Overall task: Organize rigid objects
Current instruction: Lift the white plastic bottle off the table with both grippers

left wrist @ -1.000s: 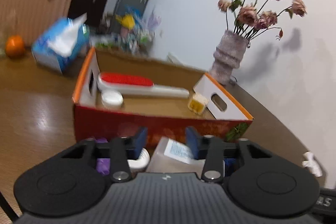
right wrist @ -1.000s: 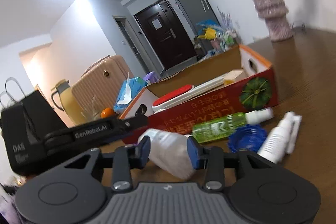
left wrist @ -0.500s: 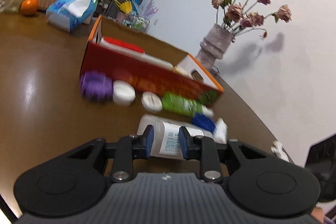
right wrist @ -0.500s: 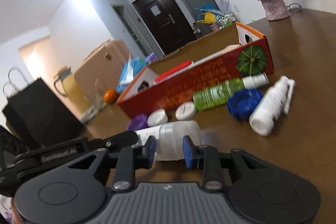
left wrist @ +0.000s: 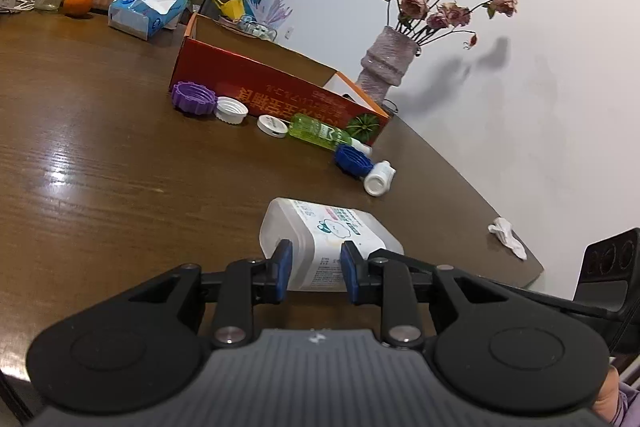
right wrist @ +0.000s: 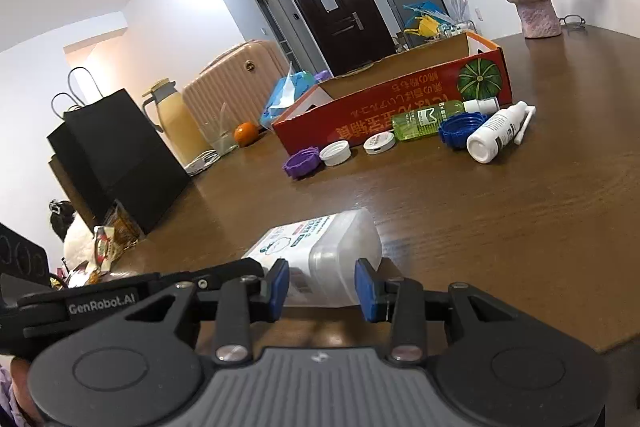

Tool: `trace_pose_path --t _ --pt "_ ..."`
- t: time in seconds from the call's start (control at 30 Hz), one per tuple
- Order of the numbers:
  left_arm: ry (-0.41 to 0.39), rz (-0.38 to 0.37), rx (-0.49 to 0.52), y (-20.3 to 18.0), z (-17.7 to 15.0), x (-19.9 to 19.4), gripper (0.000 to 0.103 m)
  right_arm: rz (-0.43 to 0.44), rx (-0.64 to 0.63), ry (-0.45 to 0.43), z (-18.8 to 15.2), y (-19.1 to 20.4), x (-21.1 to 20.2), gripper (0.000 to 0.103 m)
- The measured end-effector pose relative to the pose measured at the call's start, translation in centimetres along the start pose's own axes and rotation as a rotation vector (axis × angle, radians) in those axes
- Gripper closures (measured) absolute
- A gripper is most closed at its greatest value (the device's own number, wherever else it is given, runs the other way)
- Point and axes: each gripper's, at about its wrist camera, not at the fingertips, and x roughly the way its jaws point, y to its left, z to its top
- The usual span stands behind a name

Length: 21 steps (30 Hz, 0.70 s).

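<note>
translucent bottle [left wrist: 320, 239] (lying flat) between both jaws

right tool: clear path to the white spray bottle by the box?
Probably yes, once freed. The right tool straddles the translucent bottle with the left tool. Bare table lies before the white spray bottle.

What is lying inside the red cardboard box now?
The red cardboard box shows only its bare inner back wall in both views. Its front wall hides the floor, so any contents cannot be seen.
</note>
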Motion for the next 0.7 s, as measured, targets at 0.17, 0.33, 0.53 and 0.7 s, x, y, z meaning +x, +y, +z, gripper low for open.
trace_pose_path --t 0.17,0.33,0.53,0.7 --pt "-0.025 0.026 0.016 0.0 -0.1 -0.9 0.075 -0.026 0.023 -0.035 -0.4 -0.5 -1.4 0.067" --pt "-0.041 0.035 0.032 0.0 0.5 -0.5 0.059 -0.053 0.028 -0.049 -0.2 -0.9 -1.6 0.06" --pt "-0.007 0.038 0.03 0.3 1.2 1.7 0.058 -0.036 0.037 -0.045 0.4 -1.2 -0.2 0.059" --pt "0.016 -0.005 -0.007 1.2 1.5 2.7 0.057 -0.017 0.039 -0.025 0.9 -0.9 1.4 0.06"
